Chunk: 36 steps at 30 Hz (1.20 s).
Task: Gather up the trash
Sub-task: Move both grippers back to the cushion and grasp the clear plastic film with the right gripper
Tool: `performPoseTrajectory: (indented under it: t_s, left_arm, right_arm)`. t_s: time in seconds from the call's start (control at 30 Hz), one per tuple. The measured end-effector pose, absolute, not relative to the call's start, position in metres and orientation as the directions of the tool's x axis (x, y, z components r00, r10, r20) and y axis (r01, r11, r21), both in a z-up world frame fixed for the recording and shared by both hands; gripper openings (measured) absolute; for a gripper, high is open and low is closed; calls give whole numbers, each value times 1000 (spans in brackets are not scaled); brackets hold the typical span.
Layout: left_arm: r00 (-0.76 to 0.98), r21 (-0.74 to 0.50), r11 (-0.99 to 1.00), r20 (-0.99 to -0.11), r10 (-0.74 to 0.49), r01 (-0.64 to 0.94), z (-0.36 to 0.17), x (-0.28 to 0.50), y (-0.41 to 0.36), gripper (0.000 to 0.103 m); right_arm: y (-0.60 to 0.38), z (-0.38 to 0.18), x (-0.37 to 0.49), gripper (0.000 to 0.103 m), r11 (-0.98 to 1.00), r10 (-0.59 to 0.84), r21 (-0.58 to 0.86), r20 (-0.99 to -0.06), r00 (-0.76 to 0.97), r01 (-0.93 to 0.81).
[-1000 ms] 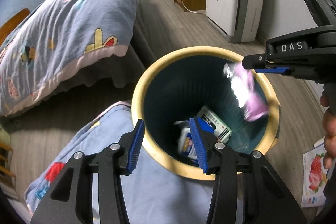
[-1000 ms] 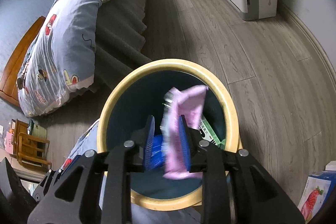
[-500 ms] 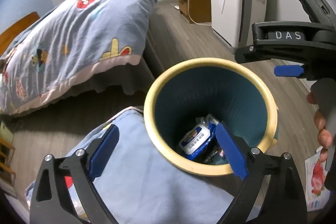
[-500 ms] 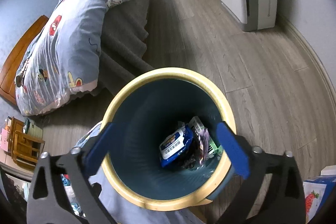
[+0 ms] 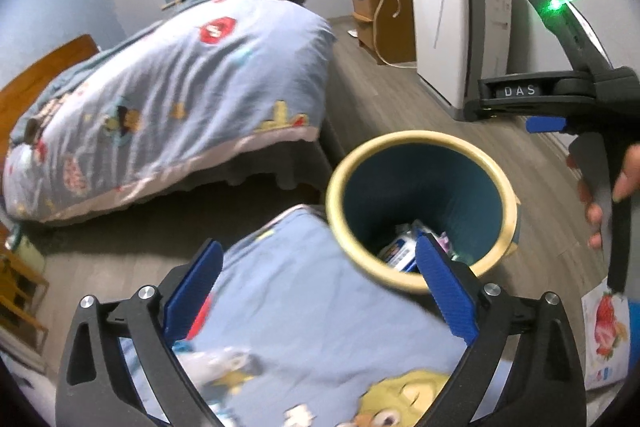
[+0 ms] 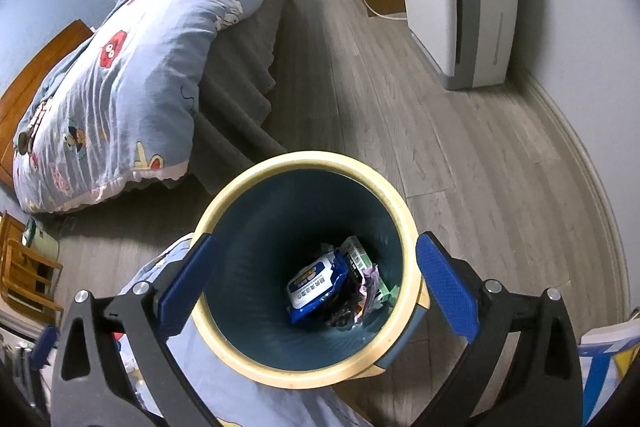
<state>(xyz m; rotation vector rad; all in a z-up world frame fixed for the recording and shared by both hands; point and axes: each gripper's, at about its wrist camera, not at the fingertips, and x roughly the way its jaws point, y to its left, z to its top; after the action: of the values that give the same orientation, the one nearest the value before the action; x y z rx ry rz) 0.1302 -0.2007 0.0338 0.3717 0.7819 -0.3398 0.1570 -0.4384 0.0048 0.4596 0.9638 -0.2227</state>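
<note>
"Looking into the bin (image 6: 304, 263), what is lying at the bottom?"

"A blue wipes pack (image 6: 316, 285), a green box (image 6: 354, 253) and a crumpled pink wrapper (image 6: 370, 287), all touching, on the side of the bin away from the bed (image 6: 120, 83)."

"What are the claws doing?"

"Both are gaping wide and holding nothing. The right gripper (image 6: 316, 283) is hanging right over the bin's mouth. The left gripper (image 5: 320, 287) is hanging over the blue blanket (image 5: 320, 327) just beside the rim."

"So what is good to do now?"

"I think they are going for more trash. Lift clear of the rim so the bin is not tipping. Maybe the strawberry packet (image 5: 606, 331) on the floor by the bin is next."
</note>
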Motion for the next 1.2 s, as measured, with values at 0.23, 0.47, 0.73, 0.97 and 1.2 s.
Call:
performPoseTrajectory:
  t_s: [0.23, 0.47, 0.73, 0.97, 1.2]
  left_arm:
    - [698, 239, 909, -712, -75, 342, 66, 109, -125, 97]
    - [707, 204, 963, -707, 19, 178, 78, 105, -35, 97]
    - [683, 160, 985, -727, 73, 65, 64, 112, 39, 97]
    - [653, 131, 991, -751, 96, 4, 50, 122, 78, 97]
    - [618, 98, 993, -777, 117, -64, 37, 130, 112, 97]
  right_arm:
    - [-411, 22, 158, 97, 883, 62, 317, -810, 583, 346]
    - [-338, 39, 165, 97, 950, 95, 250, -803, 588, 188]
    - [-231, 26, 164, 97, 974, 205, 225, -824, 529, -28]
    - [-153, -2, 169, 97, 961, 271, 212, -847, 457, -176]
    - [-107, -25, 173, 97, 942, 312, 226, -863, 396, -248]
